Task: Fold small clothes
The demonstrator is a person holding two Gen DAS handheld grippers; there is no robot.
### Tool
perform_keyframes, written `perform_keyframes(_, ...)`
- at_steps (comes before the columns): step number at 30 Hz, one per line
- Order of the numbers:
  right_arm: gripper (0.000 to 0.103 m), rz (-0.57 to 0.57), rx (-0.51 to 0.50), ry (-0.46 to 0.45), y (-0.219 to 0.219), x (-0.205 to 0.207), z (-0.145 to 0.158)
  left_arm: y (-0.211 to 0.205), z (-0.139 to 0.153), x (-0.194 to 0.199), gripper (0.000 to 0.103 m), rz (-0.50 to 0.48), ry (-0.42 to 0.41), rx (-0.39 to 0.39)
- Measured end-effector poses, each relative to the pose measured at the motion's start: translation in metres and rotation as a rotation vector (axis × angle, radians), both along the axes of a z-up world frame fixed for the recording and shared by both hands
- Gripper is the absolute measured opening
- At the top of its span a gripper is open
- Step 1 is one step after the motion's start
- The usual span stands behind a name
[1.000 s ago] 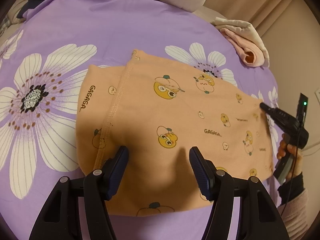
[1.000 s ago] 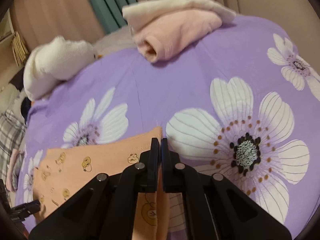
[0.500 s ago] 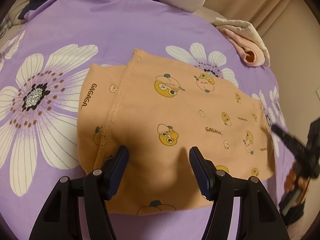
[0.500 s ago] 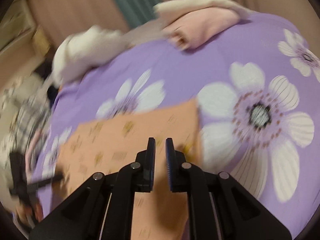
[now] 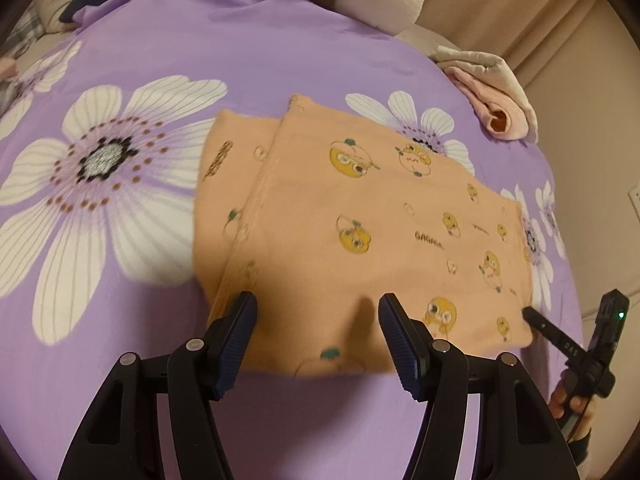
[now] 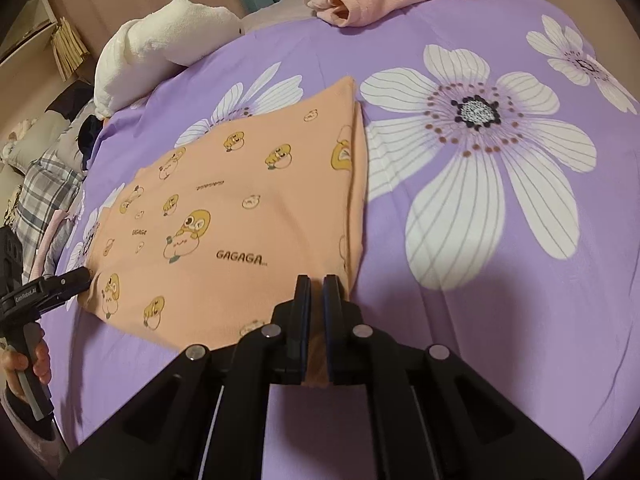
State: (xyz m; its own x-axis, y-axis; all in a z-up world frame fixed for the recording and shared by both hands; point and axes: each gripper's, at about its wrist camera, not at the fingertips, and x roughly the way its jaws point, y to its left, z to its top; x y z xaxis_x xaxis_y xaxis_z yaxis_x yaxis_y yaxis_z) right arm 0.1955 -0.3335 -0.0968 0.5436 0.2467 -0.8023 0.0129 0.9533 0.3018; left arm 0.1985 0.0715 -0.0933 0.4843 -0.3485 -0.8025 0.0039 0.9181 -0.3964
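Midway across a bed covered in a purple sheet printed with large white flowers (image 5: pixel 168 60), a folded peach-orange cotton garment patterned with yellow cartoon faces and the word "GAGAGA" (image 5: pixel 360 216) lies flat, one layer overlapping another along a stitched edge on its left side as the left wrist camera sees it.

Above the garment's near edge, the left gripper (image 5: pixel 318 330) hangs with its blue-padded fingers (image 5: pixel 236 332) spread apart and nothing between them; the cloth lies under them, and whether the tips touch it cannot be told. A hand (image 6: pixel 24 364) holds this tool by its handle at the left edge of the right wrist view.

At the garment's near right corner, the right gripper (image 6: pixel 317 292) has its fingers (image 6: pixel 303 300) clenched on a fold of the orange fabric, a strip of which shows between the pads. In the left wrist view its black tip meets the cloth's corner, the hand (image 5: pixel 572 404) below it.

Farther back, near the curtain, a rolled pale pink garment under a cream cloth (image 5: pixel 496 108) rests on the sheet, well apart from the orange piece. A white plush pillow (image 6: pixel 160 48) sits at the bed's far end.
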Motion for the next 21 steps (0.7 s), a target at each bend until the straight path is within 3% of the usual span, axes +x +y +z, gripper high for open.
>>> perform_keyframes(8, 0.012, -0.034, 0.038, 0.011, -0.004, -0.016, 0.005, 0.01, 0.003, -0.029, 0.064, 0.039, 0.002, -0.04)
perform_keyframes(12, 0.024, -0.035, 0.026, -0.014, -0.003, -0.027, 0.017, 0.02, 0.008, -0.043, 0.064, 0.057, -0.007, -0.069)
perform_keyframes(21, 0.035, -0.038, 0.082, -0.058, 0.0, -0.056, 0.033, 0.036, 0.015, -0.057, 0.064, 0.089, -0.014, -0.116)
